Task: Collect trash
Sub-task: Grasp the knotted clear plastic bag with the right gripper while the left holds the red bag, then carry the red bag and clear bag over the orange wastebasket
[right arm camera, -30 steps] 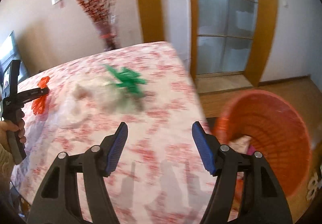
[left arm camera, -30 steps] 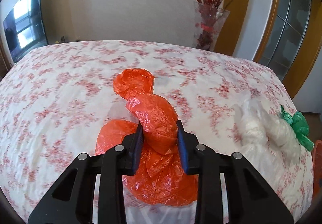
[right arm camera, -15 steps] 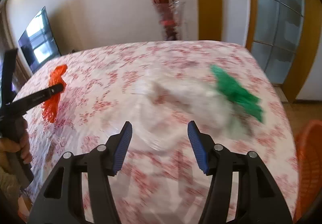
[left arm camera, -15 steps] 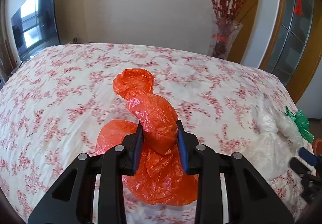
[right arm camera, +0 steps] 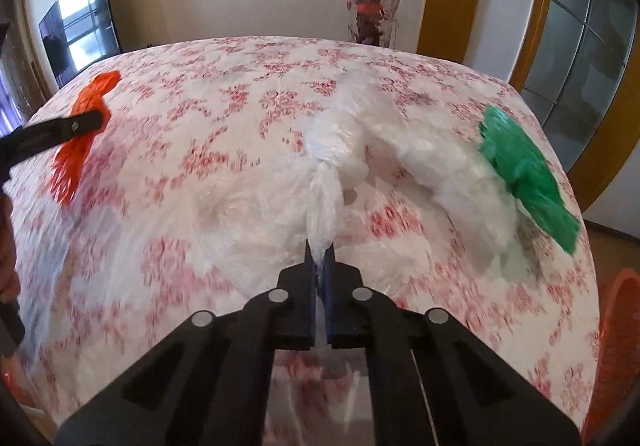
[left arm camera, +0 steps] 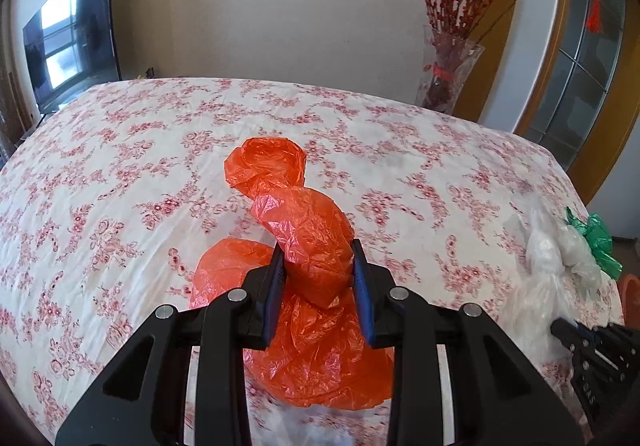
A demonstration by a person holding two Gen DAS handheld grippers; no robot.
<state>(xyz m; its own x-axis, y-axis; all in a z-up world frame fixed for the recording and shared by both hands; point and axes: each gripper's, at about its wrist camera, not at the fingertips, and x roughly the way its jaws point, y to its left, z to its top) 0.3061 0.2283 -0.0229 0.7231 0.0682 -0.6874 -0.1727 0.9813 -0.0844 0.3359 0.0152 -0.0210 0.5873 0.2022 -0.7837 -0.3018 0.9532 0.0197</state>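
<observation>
Left hand-held gripper (left arm camera: 318, 278), clamped on the orange bag (left arm camera: 308, 242), which stands above the floral tabletop (left arm camera: 120, 165) with its twisted neck running toward 11 o'clock. Right hand-held gripper (right arm camera: 319, 266), pinched shut on the knotted neck of the clear bag (right arm camera: 324, 181), whose long axis runs toward 12 o'clock. Green bag (right arm camera: 524, 173) lies at 2 o'clock, touching the clear plastic. Orange bin (right arm camera: 616, 346) sits at 4 o'clock, nearer the right gripper.
</observation>
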